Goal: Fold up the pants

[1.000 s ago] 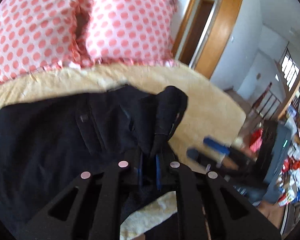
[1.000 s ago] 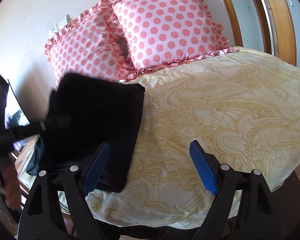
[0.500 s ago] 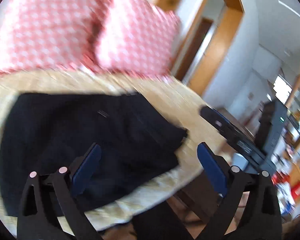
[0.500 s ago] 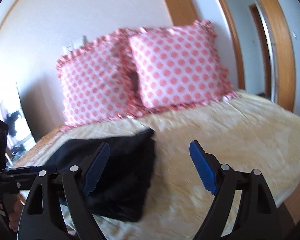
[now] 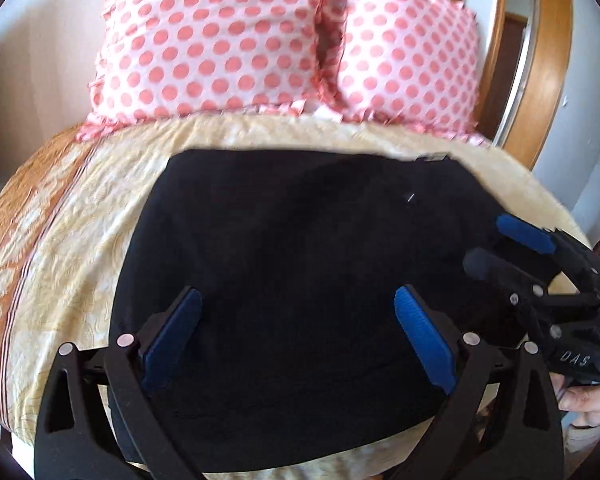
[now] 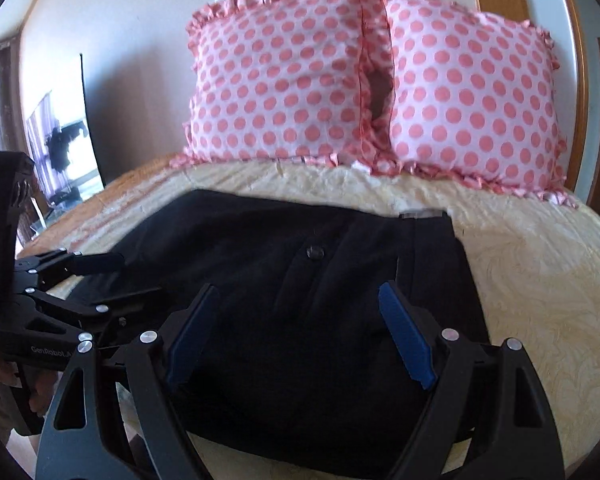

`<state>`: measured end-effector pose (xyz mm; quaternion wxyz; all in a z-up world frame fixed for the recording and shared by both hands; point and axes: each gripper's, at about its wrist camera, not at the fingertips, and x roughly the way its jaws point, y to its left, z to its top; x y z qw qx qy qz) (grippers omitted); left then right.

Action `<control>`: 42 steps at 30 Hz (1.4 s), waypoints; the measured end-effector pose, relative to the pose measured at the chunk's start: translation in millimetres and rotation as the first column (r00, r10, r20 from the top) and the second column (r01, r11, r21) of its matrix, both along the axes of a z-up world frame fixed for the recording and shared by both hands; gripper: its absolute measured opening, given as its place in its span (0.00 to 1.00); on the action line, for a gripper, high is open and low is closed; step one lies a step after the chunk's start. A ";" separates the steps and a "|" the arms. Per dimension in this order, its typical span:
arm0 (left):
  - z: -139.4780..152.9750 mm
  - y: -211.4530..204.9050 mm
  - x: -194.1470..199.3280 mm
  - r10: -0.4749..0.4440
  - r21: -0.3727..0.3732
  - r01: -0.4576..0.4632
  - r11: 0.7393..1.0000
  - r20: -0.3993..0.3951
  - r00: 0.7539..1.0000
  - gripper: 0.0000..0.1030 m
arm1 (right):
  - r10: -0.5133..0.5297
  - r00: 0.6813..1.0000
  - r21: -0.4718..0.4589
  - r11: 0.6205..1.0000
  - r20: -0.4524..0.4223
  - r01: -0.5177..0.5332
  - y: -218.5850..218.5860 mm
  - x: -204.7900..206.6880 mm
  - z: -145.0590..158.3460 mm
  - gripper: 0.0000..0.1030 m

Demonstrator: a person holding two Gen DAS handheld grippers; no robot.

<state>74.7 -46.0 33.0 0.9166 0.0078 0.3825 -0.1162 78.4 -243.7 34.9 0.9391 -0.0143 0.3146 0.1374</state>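
Left tool (image 5: 296, 332), right tool (image 6: 296, 332) agape above folded pants (image 5: 320, 280).

Black pants (image 6: 300, 292) lie folded near the bed's (image 6: 540, 280) front edge, two spotted pillows (image 6: 372, 92) at its head. Right gripper (image 6: 300, 332) spread wide above them, empty; left gripper (image 6: 128, 276) over their left edge.

Black frames, blue-padded fingers (image 5: 424, 340), silver screws, "DAS" lettering

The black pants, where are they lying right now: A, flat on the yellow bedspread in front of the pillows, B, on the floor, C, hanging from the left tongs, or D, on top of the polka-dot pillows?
A: the black pants lie flat on the yellow bedspread, short of the pillows.
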 end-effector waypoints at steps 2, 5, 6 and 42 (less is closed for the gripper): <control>-6.4 4.0 -5.1 -0.005 0.014 0.005 1.000 0.021 1.000 0.94 | -0.012 1.000 -0.062 0.998 0.024 0.014 5.8 -14.7 -15.3 0.82; -9.7 -1.0 -8.9 -0.010 0.080 0.006 0.997 0.043 0.999 0.94 | -0.050 0.997 -0.106 0.993 0.058 0.056 13.3 -32.4 -19.5 0.82; -9.2 -2.3 -9.1 -0.007 0.088 0.003 0.996 0.044 0.999 0.94 | -0.052 0.997 -0.105 0.993 0.057 0.058 12.9 -32.5 -18.7 0.82; -10.3 0.2 -5.6 -0.042 0.069 0.039 0.997 0.039 0.998 0.98 | 0.000 0.955 0.235 0.969 -0.296 0.073 -98.9 109.1 -12.2 0.54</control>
